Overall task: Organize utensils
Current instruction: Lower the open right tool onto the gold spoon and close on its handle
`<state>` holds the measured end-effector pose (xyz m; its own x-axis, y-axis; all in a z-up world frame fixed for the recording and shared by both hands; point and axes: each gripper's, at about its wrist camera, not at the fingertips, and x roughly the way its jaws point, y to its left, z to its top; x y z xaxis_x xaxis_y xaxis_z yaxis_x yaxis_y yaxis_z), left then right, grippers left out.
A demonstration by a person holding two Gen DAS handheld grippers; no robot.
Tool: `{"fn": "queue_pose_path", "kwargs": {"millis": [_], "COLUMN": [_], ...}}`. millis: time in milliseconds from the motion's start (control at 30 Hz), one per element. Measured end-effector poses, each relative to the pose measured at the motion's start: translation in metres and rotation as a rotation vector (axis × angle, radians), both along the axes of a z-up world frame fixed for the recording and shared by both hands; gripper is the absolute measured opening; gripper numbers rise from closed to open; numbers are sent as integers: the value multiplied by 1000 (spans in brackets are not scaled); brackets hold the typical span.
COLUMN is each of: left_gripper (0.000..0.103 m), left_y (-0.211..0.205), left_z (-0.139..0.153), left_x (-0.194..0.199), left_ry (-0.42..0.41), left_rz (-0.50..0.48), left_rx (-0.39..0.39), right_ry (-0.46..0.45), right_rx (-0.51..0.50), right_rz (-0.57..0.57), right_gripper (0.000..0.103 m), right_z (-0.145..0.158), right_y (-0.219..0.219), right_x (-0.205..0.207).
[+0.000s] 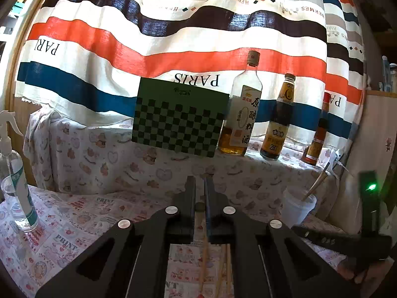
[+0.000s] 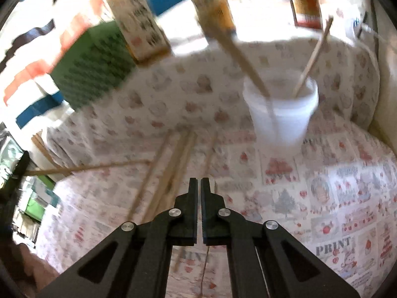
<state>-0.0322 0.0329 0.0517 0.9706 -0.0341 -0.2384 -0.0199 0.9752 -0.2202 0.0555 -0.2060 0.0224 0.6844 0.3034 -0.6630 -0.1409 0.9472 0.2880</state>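
Observation:
My left gripper (image 1: 199, 182) is shut on a wooden chopstick (image 1: 204, 253), which runs down from between its fingers towards the bottom of the left wrist view. The white plastic cup (image 1: 297, 211) stands to its right with a chopstick (image 1: 317, 181) leaning in it. The right wrist view is blurred. There my right gripper (image 2: 199, 181) is shut with nothing visible between its fingers. It hovers over the table, short of the cup (image 2: 280, 114), which holds two chopsticks (image 2: 248, 67). Several loose chopsticks (image 2: 171, 173) lie on the cloth ahead and left of it.
Three sauce bottles (image 1: 242, 109) and a green checkered board (image 1: 178, 119) stand on a raised ledge at the back. A spray bottle (image 1: 17, 173) stands at the left. A hand (image 1: 367, 278) holds the right tool at lower right. A patterned cloth (image 2: 335, 198) covers the table.

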Motion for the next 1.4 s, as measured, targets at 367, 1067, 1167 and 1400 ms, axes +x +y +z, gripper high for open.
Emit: {"fn": "queue_pose_path", "kwargs": {"millis": [367, 1067, 1167, 1400], "left_gripper": [5, 5, 5, 5], "left_y": [-6, -4, -1, 1], "left_z": [-1, -3, -3, -4], "left_x": [2, 3, 5, 5], "left_ry": [11, 16, 13, -1], "left_rz": [-14, -33, -30, -34], "left_rx": [19, -15, -12, -4], "right_ry": [161, 176, 154, 192], "right_rx": [-200, -263, -308, -155], "right_rz": [90, 200, 214, 77], "right_gripper": [38, 37, 35, 5], "right_z": [-42, -64, -65, -68], "right_y": [33, 49, 53, 11], "right_x": [24, -60, -62, -27]}}
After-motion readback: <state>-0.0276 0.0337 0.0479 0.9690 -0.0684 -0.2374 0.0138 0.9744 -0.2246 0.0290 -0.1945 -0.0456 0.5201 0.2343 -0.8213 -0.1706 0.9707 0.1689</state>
